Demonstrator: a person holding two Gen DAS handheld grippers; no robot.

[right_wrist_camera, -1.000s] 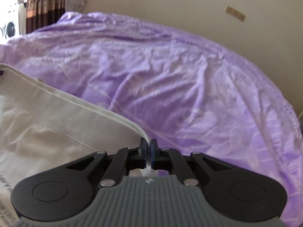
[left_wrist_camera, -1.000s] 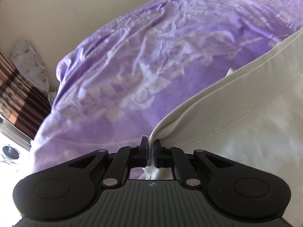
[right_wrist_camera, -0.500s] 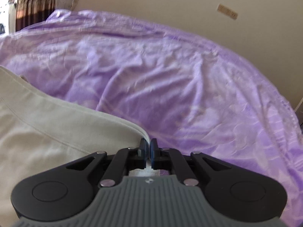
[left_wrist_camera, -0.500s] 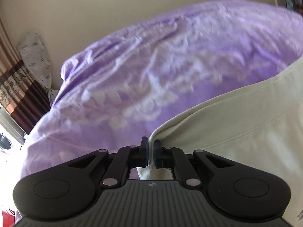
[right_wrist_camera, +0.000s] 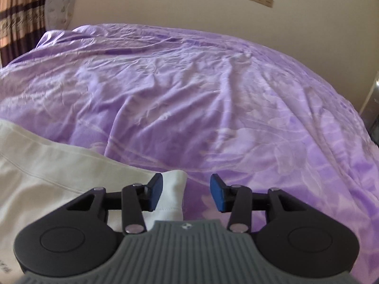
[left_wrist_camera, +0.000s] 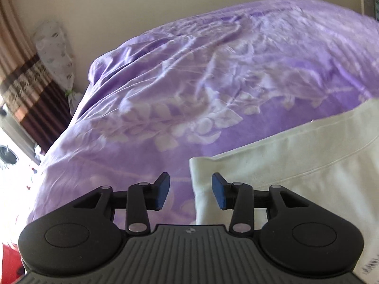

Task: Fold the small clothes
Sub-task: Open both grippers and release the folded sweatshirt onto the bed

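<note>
Plainly, from the left wrist view, the left tongs (left_wrist_camera: 190, 190) stood wide apart with nothing between their blue pads, hanging low over the bed (left_wrist_camera: 165, 94) and its purple floral sheet. The cream garment (left_wrist_camera: 296, 165) lay flat on that sheet, its near left corner just inside the gap, closer to the right pad and touching neither as far as I could tell. I judged the corner had been laid there on purpose, so the folded edge would sit square. A stitched hem band ran from that corner away to the upper right, and the cloth's long axis seemed to follow it.

From the right wrist view, the right tongs (right_wrist_camera: 186, 191) were spread just as wide and empty. The garment's other corner (right_wrist_camera: 170, 189) rested by the left pad, partly behind it. Here the hem ran off to the upper left, so the two corners marked the ends of one straight edge, lying crosswise in front of the person. A striped curtain (right_wrist_camera: 16, 16) hung by the far wall.
</note>
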